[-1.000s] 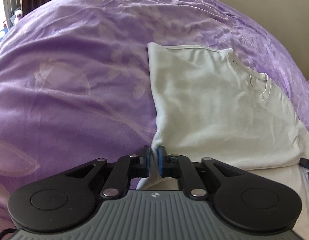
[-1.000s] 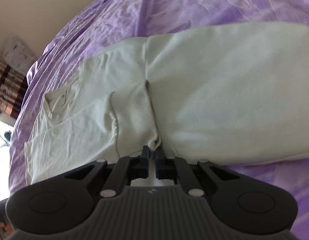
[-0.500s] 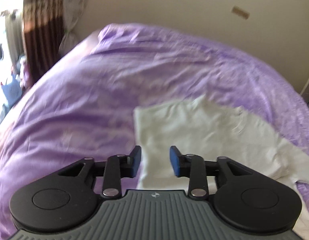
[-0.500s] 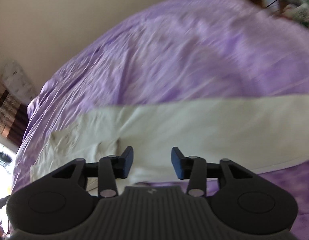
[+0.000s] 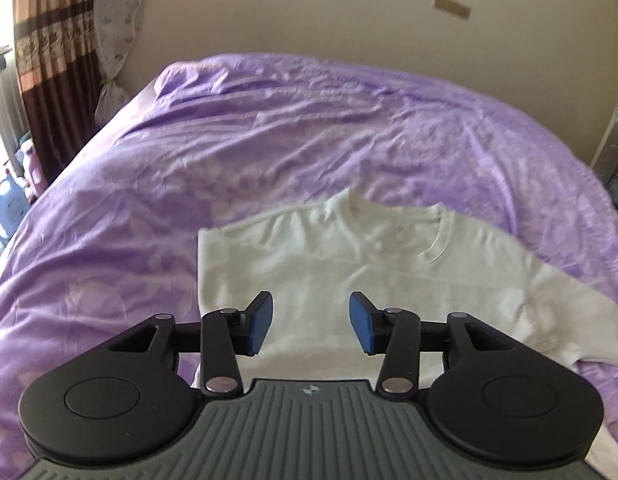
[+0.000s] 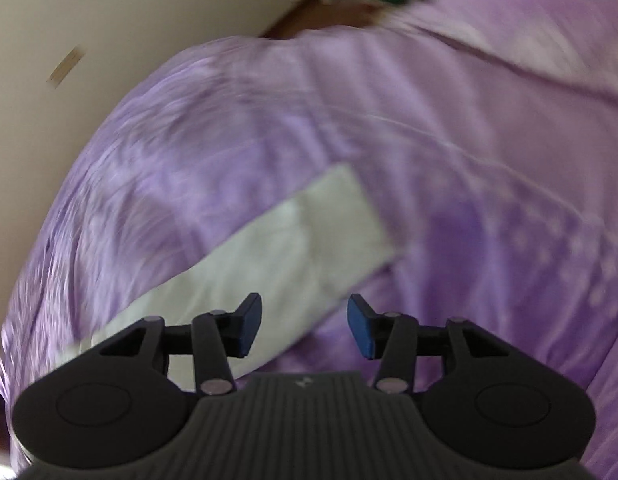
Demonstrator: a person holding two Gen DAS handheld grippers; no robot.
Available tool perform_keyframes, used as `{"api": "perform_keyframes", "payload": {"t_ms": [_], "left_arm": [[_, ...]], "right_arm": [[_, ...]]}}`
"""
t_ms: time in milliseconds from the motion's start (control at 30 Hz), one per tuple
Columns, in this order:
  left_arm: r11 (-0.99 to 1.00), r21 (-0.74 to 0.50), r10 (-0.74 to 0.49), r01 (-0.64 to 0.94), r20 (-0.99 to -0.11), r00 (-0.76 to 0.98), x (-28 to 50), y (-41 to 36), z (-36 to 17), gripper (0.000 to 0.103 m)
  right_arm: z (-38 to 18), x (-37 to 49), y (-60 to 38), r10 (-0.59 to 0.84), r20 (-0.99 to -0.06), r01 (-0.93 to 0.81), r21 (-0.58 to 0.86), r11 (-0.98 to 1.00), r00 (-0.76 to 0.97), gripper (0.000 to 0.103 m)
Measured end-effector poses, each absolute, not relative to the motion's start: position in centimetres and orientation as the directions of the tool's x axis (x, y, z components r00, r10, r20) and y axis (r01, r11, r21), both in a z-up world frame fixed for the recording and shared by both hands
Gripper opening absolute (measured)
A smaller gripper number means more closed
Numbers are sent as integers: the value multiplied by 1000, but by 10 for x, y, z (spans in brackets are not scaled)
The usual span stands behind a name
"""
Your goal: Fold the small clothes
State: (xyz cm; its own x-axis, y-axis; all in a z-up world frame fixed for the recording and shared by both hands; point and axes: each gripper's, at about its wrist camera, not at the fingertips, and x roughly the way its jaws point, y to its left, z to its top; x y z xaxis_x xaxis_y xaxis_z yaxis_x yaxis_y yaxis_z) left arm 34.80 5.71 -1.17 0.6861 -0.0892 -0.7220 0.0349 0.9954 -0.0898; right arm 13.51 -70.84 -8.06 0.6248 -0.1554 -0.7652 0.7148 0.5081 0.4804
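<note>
The white shirt (image 5: 349, 276) lay flat on the purple bed (image 5: 269, 148), neck toward the far wall. Its left side ended in a straight vertical edge, which I judged to be a finished fold with that sleeve tucked under or over (the pictures did not show which). The other sleeve (image 5: 565, 312) was spread out to the right, so that side was not yet folded, and the bottom-to-top fold seemed to remain as well. By my reading, the task was perhaps a third done.

The left hand-held gripper (image 5: 311, 326) hung above the shirt's lower middle, tilted downward, its jaws opening, about half apart, with nothing between them; cloth showed only beneath, not touching the blue pads (image 5: 259, 326).

The right hand-held gripper (image 6: 305, 326) also pointed down, its view blurred and rolled. Its jaws were likewise opening and empty. Below it a white strip of the shirt (image 6: 269, 264) ran up to a squared end, most likely the loose sleeve or the hem, though the blur left that uncertain.
</note>
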Motion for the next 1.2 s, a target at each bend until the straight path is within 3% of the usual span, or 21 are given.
{"api": "perform_keyframes", "payload": {"t_ms": [200,300,367,433,600,767,1033,1200], "left_arm": [[995,-95,-54,-30,-770,635,360,63,-38,52],[995,-87,-44,-38,-780,624,360,64,-44,52],[996,-78,-38,-38,-783,621,360,65,-46,52],[996,-81,-36,-43,-780,625,360,67,-45,49],[989,-127,-52,-69,-760,648,354,79,-34,44],[984,-168,-87,-52,-725,684,338,91,-15,44],[973,-227,-130,-37,-674,727,315,117,14,44],[968,-251,-147,-31,-660,736,308,135,19,44]], "right_arm": [[-114,133,-743,-171,-756,738,518,432,631,44],[-125,139,-752,-183,-749,745,537,396,637,26],[-124,143,-755,-199,-746,748,531,398,636,7],[-113,151,-749,-222,-735,739,513,437,641,5],[-39,176,-704,-253,-651,641,466,610,715,3],[71,213,-620,-204,-502,447,430,784,841,3],[199,272,-447,33,-329,106,394,913,944,3],[224,312,-335,173,-314,-50,366,929,933,3]]}}
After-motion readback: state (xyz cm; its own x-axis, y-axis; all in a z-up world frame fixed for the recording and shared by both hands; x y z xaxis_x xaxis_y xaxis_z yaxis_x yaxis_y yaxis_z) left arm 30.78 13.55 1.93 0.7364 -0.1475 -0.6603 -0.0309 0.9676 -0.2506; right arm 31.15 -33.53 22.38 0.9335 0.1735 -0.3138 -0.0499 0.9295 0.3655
